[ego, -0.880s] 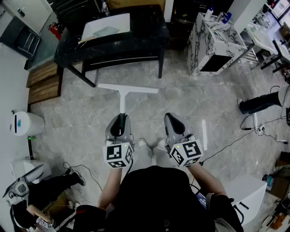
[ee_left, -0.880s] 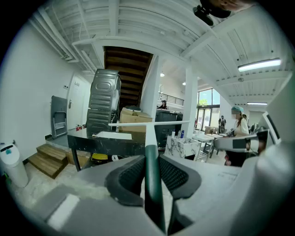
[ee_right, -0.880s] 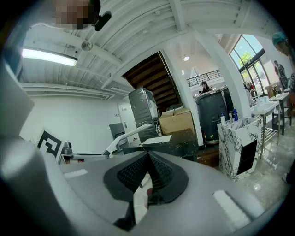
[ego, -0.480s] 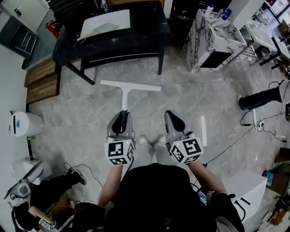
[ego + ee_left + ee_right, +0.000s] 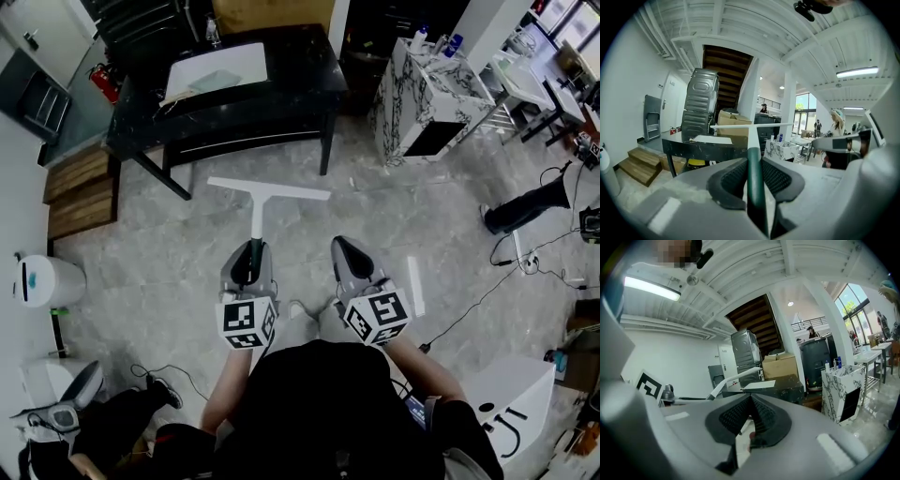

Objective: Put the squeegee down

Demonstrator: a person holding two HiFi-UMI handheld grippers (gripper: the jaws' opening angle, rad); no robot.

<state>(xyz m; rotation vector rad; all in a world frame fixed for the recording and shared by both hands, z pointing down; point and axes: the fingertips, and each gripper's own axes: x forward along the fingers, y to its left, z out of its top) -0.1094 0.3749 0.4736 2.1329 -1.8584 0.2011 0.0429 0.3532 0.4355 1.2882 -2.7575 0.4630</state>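
Observation:
The squeegee has a white T-shaped blade (image 5: 269, 189) on a white stem that ends in a dark green handle. It is held out level above the grey stone floor, with the blade pointing toward the black table. My left gripper (image 5: 250, 247) is shut on the handle. In the left gripper view the green handle (image 5: 754, 183) runs between the ribbed pads, and the blade (image 5: 750, 125) shows beyond them. My right gripper (image 5: 340, 246) hangs beside it to the right, shut and empty. In the right gripper view its pads (image 5: 740, 414) meet with nothing between them, and the squeegee blade (image 5: 725, 381) shows to the left.
A black table (image 5: 309, 56) with a white sheet stands just ahead. A marble-patterned cabinet (image 5: 427, 98) is at the right, wooden steps (image 5: 80, 187) and a white bin (image 5: 42, 281) at the left. A white strip (image 5: 414, 286), cables (image 5: 525, 267) and bystanders' legs (image 5: 525, 208) lie around.
The head view has shifted a little, so the table sits higher and further left in the picture. Both grippers and the squeegee keep almost the same place, and the grip is unchanged.

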